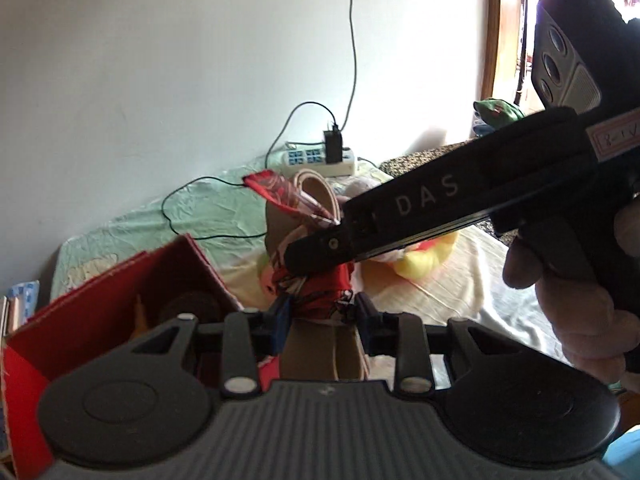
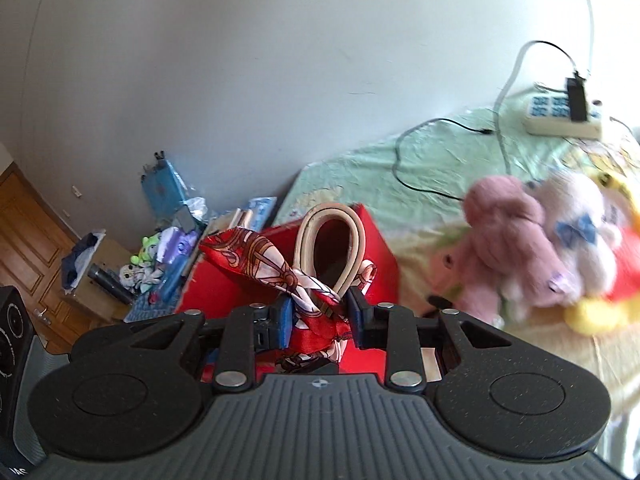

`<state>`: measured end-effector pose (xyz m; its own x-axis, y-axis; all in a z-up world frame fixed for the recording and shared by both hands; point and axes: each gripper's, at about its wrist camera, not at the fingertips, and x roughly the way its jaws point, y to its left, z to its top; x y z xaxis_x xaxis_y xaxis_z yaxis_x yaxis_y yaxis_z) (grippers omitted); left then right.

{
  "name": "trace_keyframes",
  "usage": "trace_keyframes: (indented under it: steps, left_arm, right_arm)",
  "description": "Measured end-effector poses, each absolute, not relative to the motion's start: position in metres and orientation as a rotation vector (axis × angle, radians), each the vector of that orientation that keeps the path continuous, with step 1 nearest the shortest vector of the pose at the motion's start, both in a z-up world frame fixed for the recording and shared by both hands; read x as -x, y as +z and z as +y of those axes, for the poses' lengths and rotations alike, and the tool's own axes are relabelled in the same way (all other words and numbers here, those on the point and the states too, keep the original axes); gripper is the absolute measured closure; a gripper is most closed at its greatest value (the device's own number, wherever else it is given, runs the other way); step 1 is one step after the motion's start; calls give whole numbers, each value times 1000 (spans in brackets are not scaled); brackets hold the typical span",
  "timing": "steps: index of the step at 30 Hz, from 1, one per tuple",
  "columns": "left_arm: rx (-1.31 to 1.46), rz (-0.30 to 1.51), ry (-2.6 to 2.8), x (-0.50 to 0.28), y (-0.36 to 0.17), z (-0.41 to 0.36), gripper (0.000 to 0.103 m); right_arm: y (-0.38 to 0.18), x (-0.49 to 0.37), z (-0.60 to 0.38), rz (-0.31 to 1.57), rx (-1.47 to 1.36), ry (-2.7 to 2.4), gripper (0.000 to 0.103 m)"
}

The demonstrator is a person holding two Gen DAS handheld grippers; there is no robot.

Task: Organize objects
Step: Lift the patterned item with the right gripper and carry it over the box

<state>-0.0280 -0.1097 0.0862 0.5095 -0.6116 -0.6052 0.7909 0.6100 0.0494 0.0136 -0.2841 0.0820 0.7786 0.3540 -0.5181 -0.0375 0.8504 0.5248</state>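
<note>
I hold a gripper in each hand above a bed with a pale green sheet (image 2: 360, 168). Both are pinched onto one thing: a tan handbag (image 1: 320, 344) with a red patterned scarf (image 2: 276, 268) tied round its cream looped handle (image 2: 332, 236). My left gripper (image 1: 322, 314) has its jaws narrowed on the red scarf knot at the bag's top. My right gripper (image 2: 318, 314), jaws equally narrow, clamps the scarf where it wraps the base of the handle. In the left view my right gripper crosses in front of the bag. The bag hangs between the two grips, just beside an open red box (image 1: 120, 292), which sits on the bed. Plush toys (image 2: 536, 240) lie to the right, a power strip (image 2: 560, 116) near the wall.

To do this well, I judge both grips should stay firm and level so the bag does not swing, and the bag should clear the box's rim before lowering.
</note>
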Motion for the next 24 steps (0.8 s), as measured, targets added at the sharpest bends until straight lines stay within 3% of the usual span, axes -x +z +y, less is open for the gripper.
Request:
trace_keyframes:
  steps: [9, 24]
  left_arm:
    - [-315, 549, -683, -22, 99, -46, 72]
    - [-295, 787, -536, -100, 36, 20, 72]
  right_arm:
    - [83, -90, -219, 669, -478, 388, 73]
    - [19, -181, -149, 998, -464, 406, 74]
